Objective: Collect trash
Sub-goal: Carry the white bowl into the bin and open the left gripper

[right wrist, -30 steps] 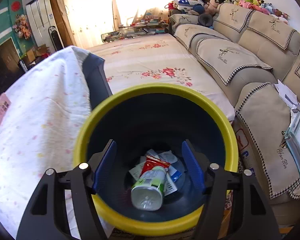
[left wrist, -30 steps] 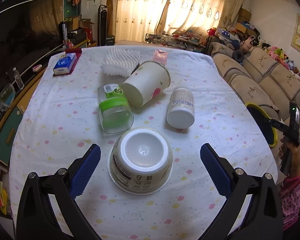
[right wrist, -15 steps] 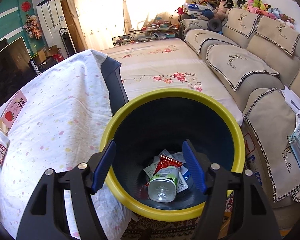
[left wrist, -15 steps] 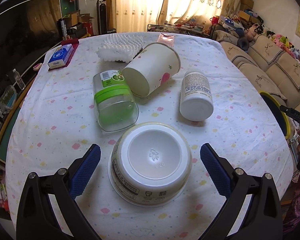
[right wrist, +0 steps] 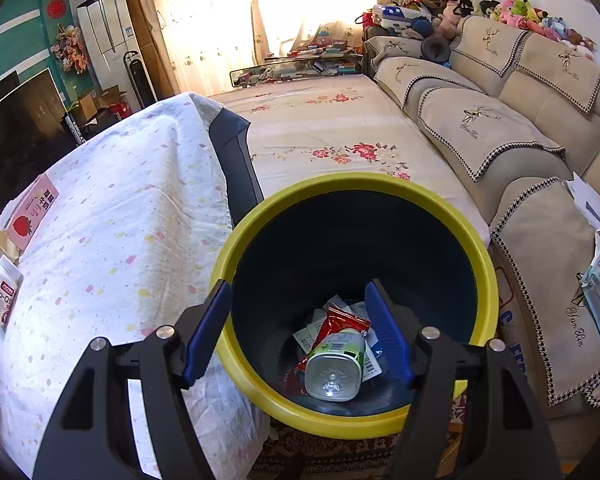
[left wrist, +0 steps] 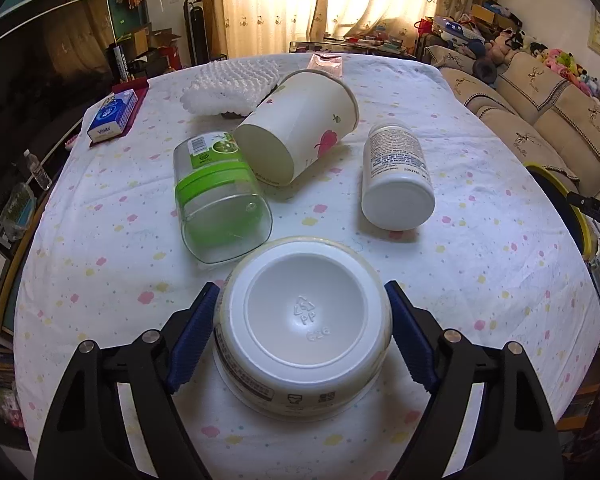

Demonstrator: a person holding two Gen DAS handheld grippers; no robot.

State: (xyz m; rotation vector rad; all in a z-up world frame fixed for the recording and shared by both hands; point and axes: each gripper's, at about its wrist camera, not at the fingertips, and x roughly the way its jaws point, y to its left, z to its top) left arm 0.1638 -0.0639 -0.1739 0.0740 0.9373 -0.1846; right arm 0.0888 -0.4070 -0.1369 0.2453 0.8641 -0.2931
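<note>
An upturned white plastic bowl point(left wrist: 302, 320) sits on the dotted tablecloth point(left wrist: 480, 264). My left gripper point(left wrist: 302, 330) is closed around it, blue pads touching both sides. Behind it lie a clear jar with a green lid point(left wrist: 220, 204), a tipped paper cup point(left wrist: 300, 124) and a white pill bottle point(left wrist: 396, 176). My right gripper point(right wrist: 300, 328) is open and empty, held above the yellow-rimmed dark bin point(right wrist: 476, 264). In the bin lie a small bottle point(right wrist: 334, 364) and a red wrapper point(right wrist: 340, 322).
A white foam pad point(left wrist: 232, 84), a pink packet point(left wrist: 327, 65) and a blue tissue box point(left wrist: 114, 116) sit at the table's far side. The bin's rim point(left wrist: 568, 208) shows at the table's right edge. A beige sofa point(right wrist: 500, 120) stands beyond the bin.
My left gripper has moved forward and closed onto the upturned bowl. My right gripper has drawn back and up from the bin, still open.
</note>
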